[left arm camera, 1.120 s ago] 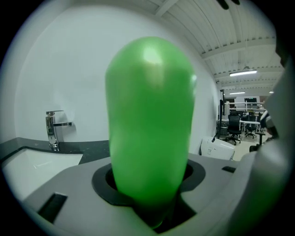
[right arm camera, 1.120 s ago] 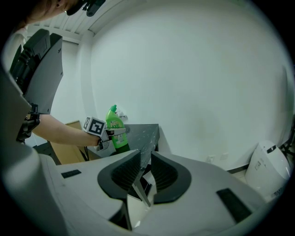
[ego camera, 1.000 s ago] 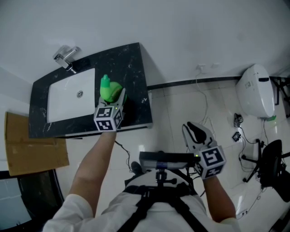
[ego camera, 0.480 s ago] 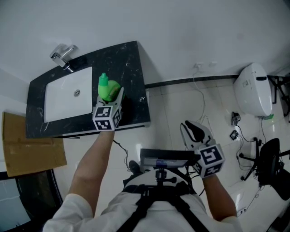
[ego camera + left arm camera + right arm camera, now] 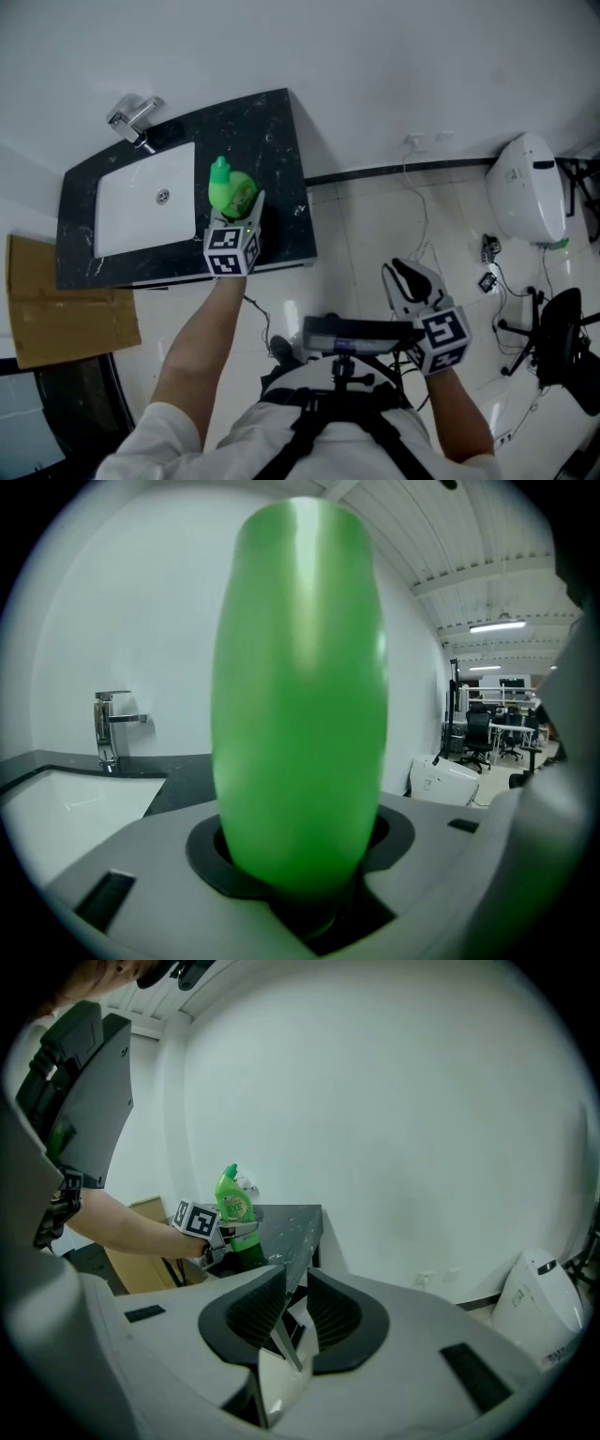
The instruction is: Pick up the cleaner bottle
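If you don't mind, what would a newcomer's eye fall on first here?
The bright green bottle stands out, clamped in the left tongs at the black counter beside the white sink. The right tongs hang empty over the pale floor.

We are observing the bottle [image 5: 230,190]: bright green plastic, narrowing to a green cap on top, with a label on its upper body. It is standing upright over the black counter [image 5: 281,141], just right of the white basin [image 5: 141,202]. The left gripper [image 5: 242,208] is clamping its lower body from both sides. We are not able to tell whether its base is touching the counter.
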`<action>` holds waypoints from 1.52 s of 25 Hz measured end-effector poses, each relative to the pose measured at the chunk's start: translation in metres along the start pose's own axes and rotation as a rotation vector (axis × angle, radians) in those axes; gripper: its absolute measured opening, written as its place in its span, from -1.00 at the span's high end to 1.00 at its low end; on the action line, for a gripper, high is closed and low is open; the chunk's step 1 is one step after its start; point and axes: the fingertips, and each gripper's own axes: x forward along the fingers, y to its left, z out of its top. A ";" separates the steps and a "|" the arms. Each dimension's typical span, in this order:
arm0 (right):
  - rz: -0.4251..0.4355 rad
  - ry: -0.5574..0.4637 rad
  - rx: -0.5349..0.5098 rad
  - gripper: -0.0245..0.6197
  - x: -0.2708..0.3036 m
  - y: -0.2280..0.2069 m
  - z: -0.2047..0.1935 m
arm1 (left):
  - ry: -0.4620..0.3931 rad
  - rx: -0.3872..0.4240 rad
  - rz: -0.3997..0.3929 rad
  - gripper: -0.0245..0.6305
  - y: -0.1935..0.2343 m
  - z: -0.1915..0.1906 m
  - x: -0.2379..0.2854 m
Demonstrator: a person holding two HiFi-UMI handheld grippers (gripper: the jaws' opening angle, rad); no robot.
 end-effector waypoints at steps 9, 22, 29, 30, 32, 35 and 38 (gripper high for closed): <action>0.013 0.013 0.036 0.72 0.005 0.008 0.002 | 0.006 0.031 0.003 0.34 0.002 0.003 0.001; -0.010 0.011 0.043 0.72 -0.006 0.005 -0.001 | 0.014 -0.009 0.017 0.39 0.005 0.007 -0.001; 0.009 -0.009 0.034 0.72 -0.005 0.014 0.002 | -0.017 -0.003 -0.006 0.39 0.001 0.036 -0.019; 0.015 -0.013 0.034 0.72 -0.005 0.017 0.003 | -0.019 0.001 -0.008 0.39 0.000 0.041 -0.023; 0.025 -0.020 0.033 0.72 -0.004 0.022 0.005 | -0.022 0.006 -0.012 0.39 -0.001 0.048 -0.031; 0.040 -0.030 0.027 0.72 -0.004 0.030 0.007 | -0.024 0.011 -0.019 0.39 -0.003 0.056 -0.043; 0.051 -0.037 0.021 0.72 -0.004 0.036 0.008 | -0.029 0.004 -0.023 0.39 -0.003 0.063 -0.055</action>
